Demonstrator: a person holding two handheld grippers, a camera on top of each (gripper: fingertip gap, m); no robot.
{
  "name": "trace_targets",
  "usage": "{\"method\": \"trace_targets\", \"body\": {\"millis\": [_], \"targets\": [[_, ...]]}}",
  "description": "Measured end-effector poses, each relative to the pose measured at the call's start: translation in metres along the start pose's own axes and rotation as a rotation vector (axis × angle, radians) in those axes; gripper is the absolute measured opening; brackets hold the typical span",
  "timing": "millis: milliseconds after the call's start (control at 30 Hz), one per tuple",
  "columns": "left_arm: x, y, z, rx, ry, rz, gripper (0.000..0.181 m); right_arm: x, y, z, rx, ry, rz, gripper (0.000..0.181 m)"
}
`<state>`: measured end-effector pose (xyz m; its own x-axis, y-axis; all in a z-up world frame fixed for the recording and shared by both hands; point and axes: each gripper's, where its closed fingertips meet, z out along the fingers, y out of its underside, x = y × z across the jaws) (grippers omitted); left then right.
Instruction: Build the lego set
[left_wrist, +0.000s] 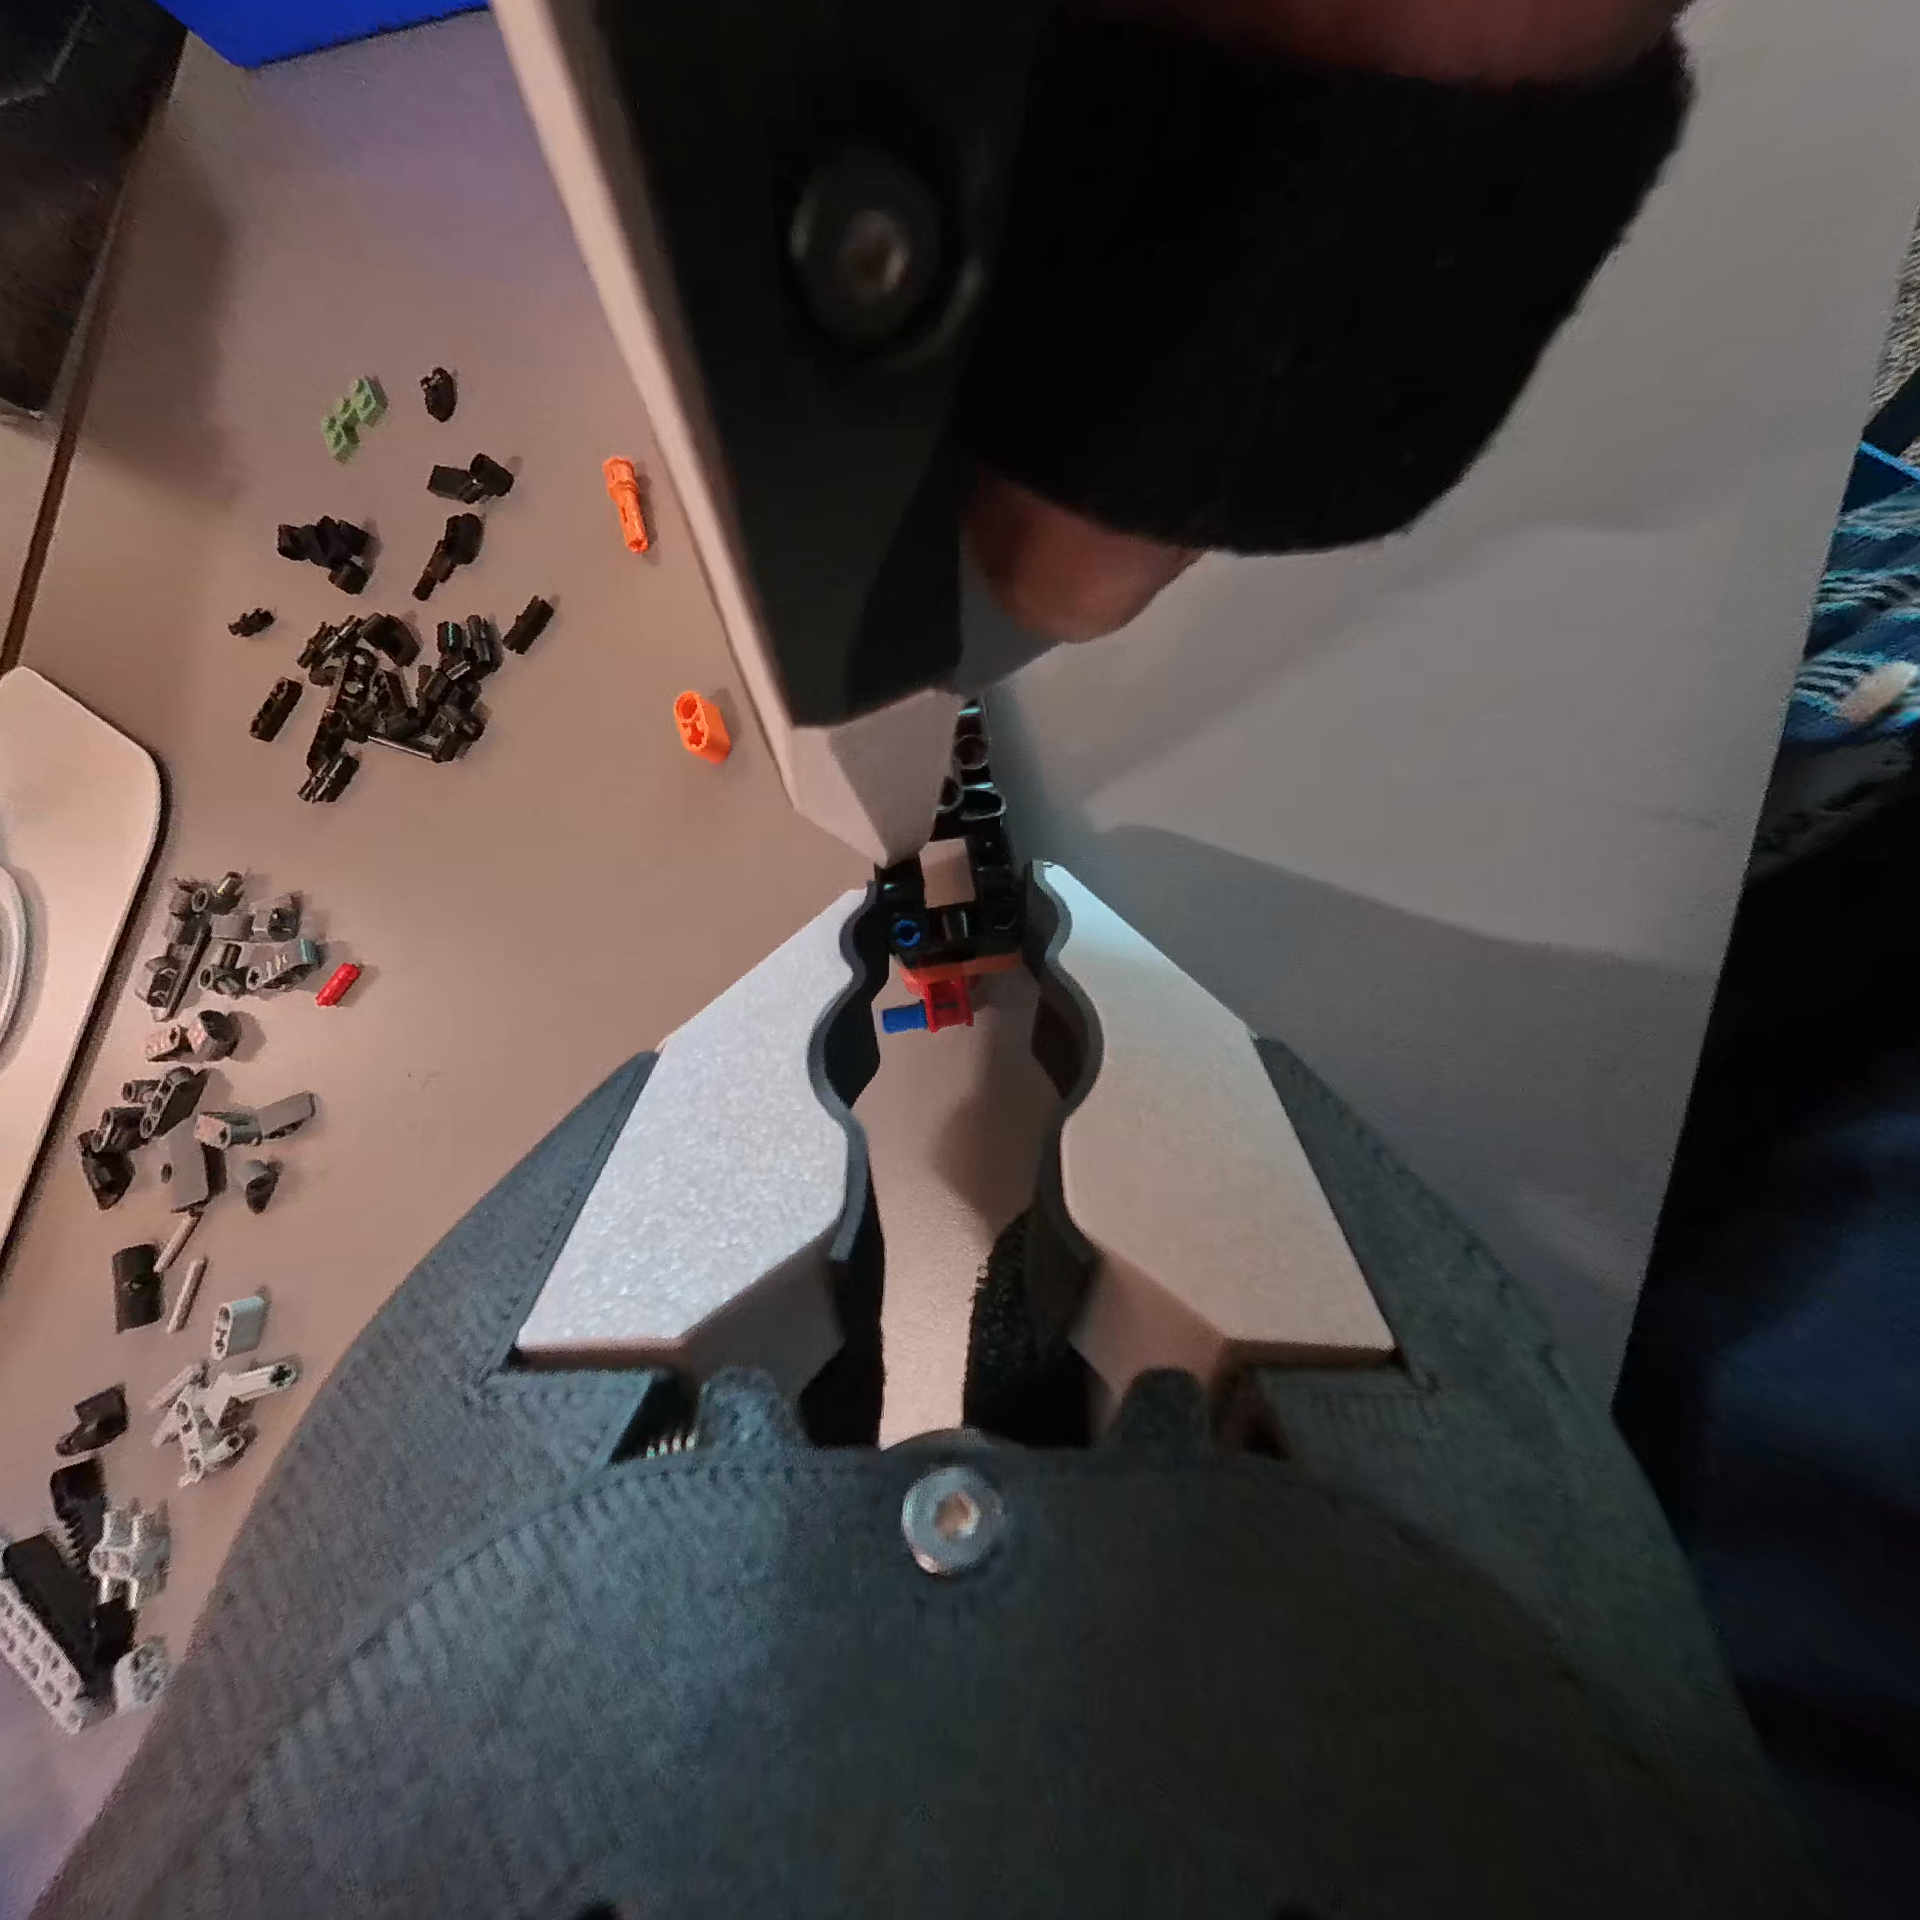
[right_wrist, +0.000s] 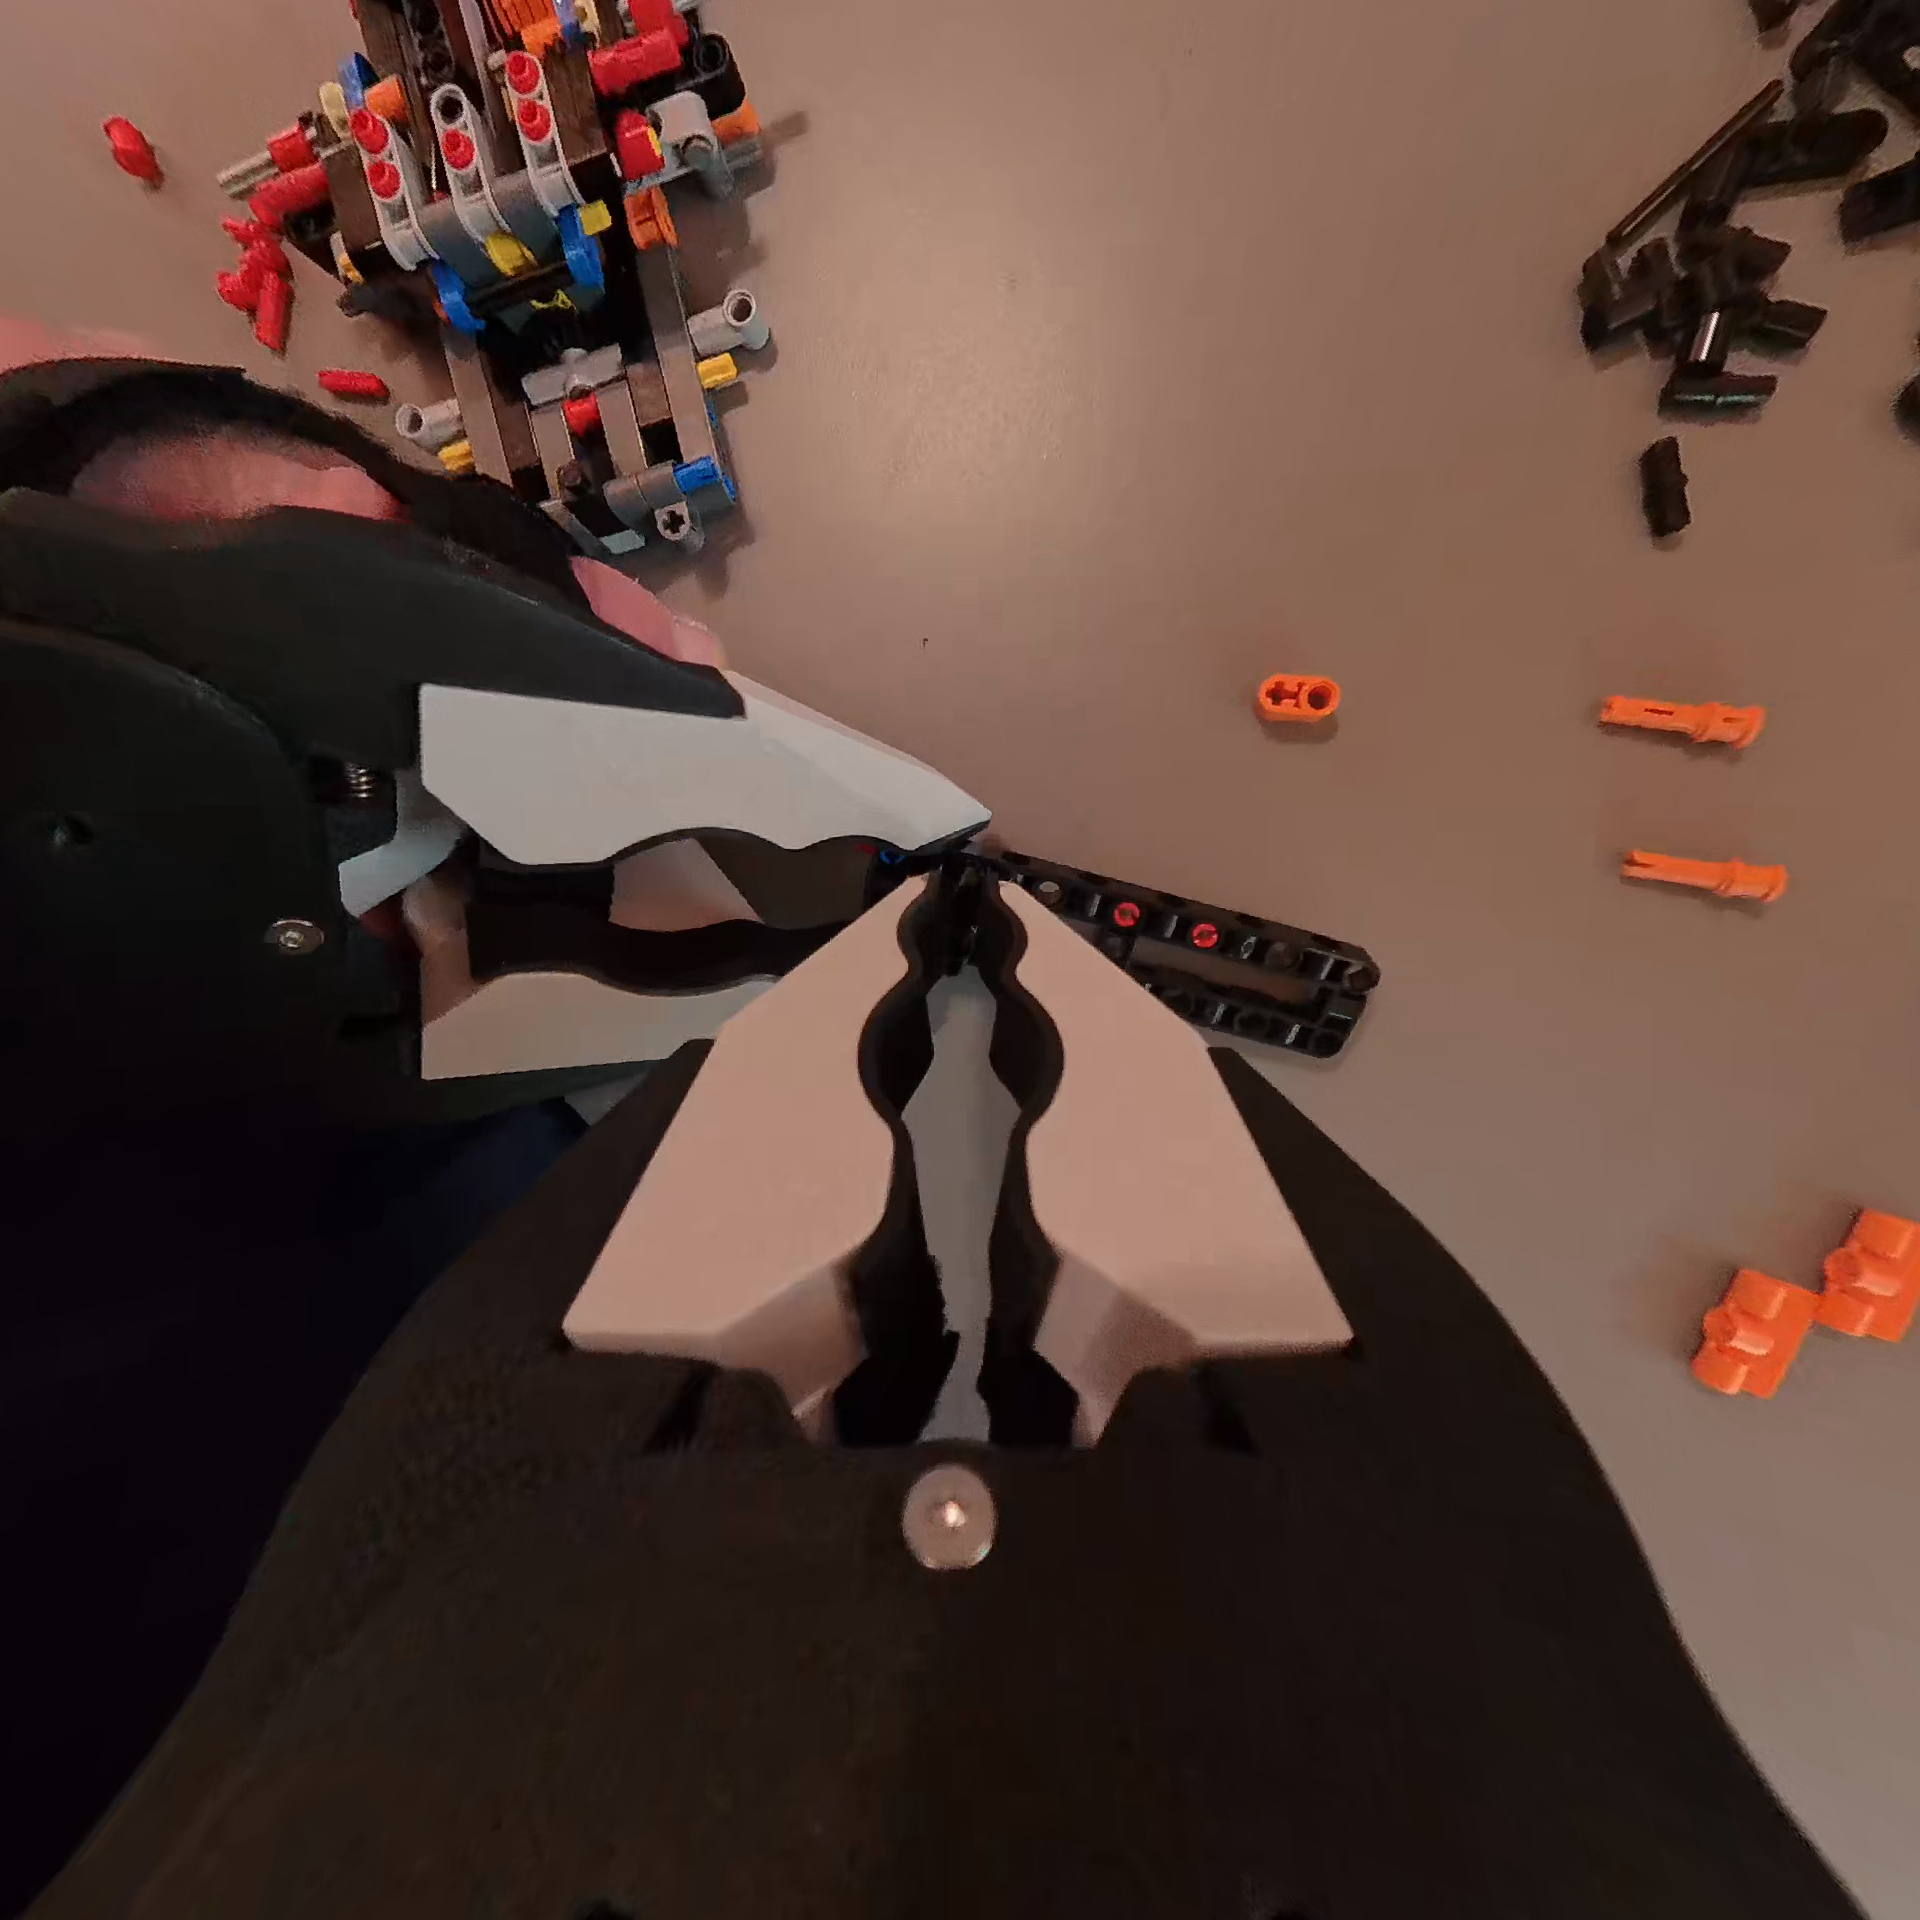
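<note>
While the left gripper (left_wrist: 951, 935) fingers clamp the black frame (right_wrist: 1226, 961) at its end and the right gripper (right_wrist: 961, 899) fingers pinch it alongside, this light, stiff plastic likely wants firm edge grips.

A plain tan worktop (left_wrist: 499, 935) is stretching across both views. A pale rounded-corner tray or board (left_wrist: 73, 883) is lying at its left edge, and a blue object (left_wrist: 343, 26) is sitting at the far corner, mostly cut off.

Around the black frame (right_wrist: 1226, 961) you have bare table (right_wrist: 1091, 468) beyond it, orange pins (right_wrist: 1683, 722) right, the half-built model (right_wrist: 551, 260) far left.
</note>
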<state>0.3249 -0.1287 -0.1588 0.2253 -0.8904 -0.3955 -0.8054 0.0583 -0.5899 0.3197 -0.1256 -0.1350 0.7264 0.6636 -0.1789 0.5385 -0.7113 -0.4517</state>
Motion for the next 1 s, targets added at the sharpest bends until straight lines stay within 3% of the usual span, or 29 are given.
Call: {"method": "trace_targets", "body": {"millis": [567, 633, 767, 1000], "targets": [[0.001, 0.003, -0.001, -0.016, 0.032, -0.015, 0.025, 0.000, -0.003, 0.006, -0.107, -0.001, -0.086, 0.002], [-0.001, 0.002, -0.002, 0.017, 0.010, -0.004, 0.025, -0.004, -0.005, 0.000, -0.081, -0.048, -0.080, 0.004], [0.002, 0.001, -0.004, 0.051, -0.014, 0.046, 0.025, -0.003, -0.003, -0.012, -0.020, -0.179, -0.100, 0.028], [0.007, -0.011, -0.004, 0.138, -0.096, 0.254, 0.025, -0.002, 0.006, -0.024, 0.003, -0.439, -0.329, 0.029]]}}
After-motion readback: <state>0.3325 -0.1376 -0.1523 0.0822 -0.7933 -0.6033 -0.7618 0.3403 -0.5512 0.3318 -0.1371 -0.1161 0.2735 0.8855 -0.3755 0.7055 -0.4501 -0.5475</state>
